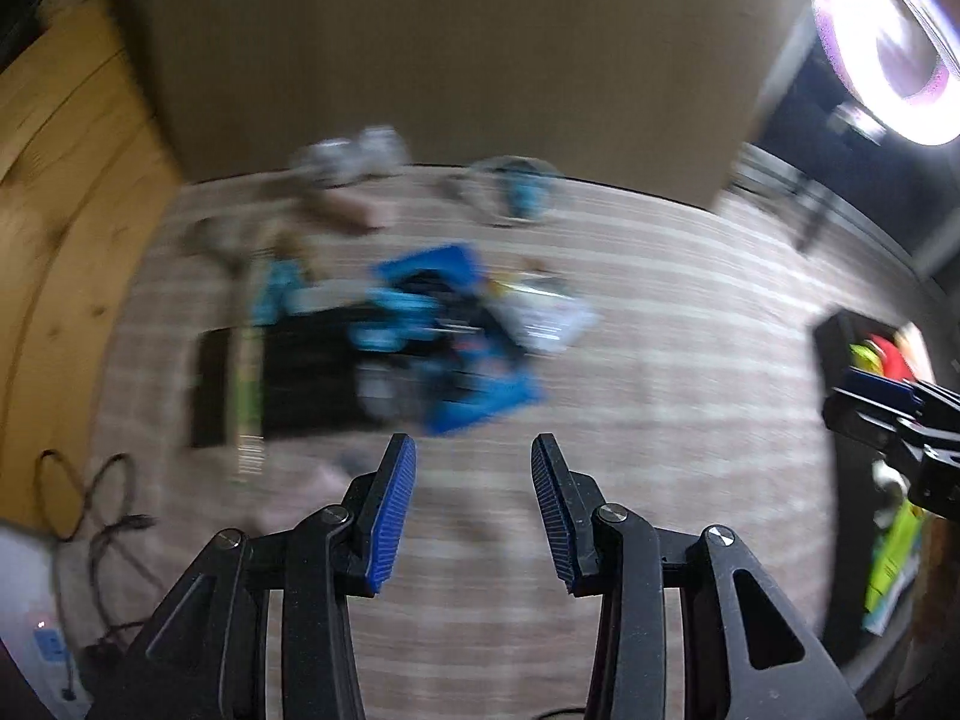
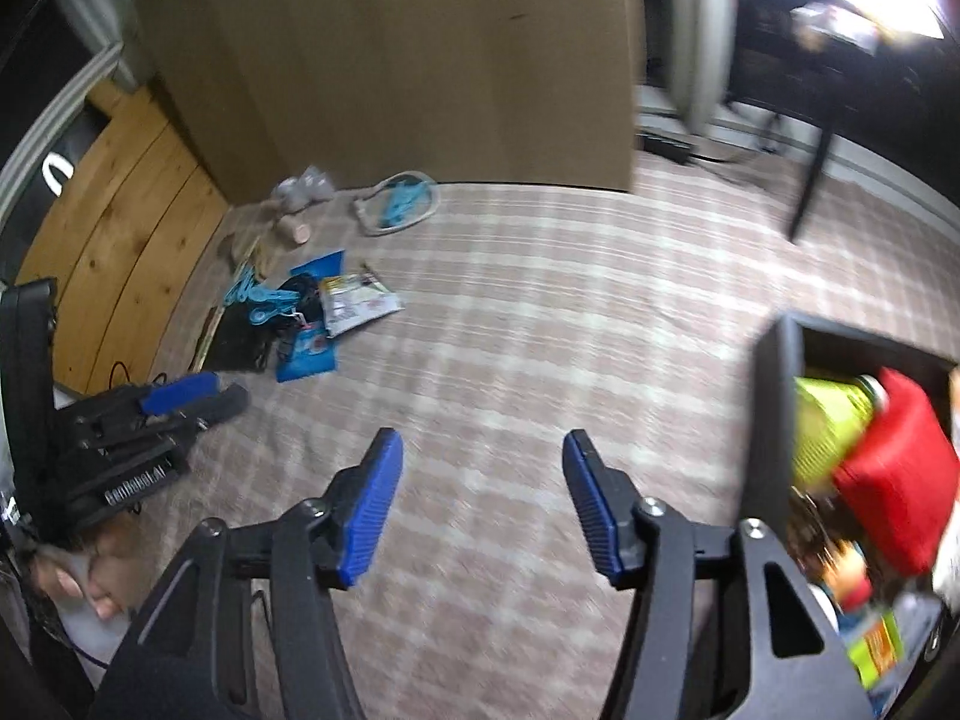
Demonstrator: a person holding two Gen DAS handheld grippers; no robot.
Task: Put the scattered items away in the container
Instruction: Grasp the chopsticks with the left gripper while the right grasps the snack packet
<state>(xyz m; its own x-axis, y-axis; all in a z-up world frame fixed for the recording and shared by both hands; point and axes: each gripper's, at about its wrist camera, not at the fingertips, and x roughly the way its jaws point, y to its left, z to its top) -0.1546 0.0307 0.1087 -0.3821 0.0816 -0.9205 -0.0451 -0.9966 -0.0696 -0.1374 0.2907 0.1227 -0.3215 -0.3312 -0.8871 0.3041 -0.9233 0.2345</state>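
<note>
The job looks partly done. The black container (image 2: 780,414) sits on the checked carpet (image 2: 540,312) at the right, and it already has things in it: a red thing (image 2: 894,474), a yellow-green thing (image 2: 828,426) and some more stuff lower down that is too blurry to name.

A pile is still left on the carpet, well apart from the container, near the big brown box (image 2: 396,60). In it there is a blue packet (image 2: 306,354), some light blue clips (image 2: 264,300), a white printed packet (image 2: 354,303), a black flat thing (image 2: 240,348), a pink roll (image 2: 294,228) and a clear bag with blue clips inside (image 2: 402,204). They lie close together and some overlap.

The left gripper (image 1: 474,480) has its blue pads apart with nothing between them, and it points at the pile. The right gripper (image 2: 480,480) is also spread apart and holds nothing, just beside the container
</note>
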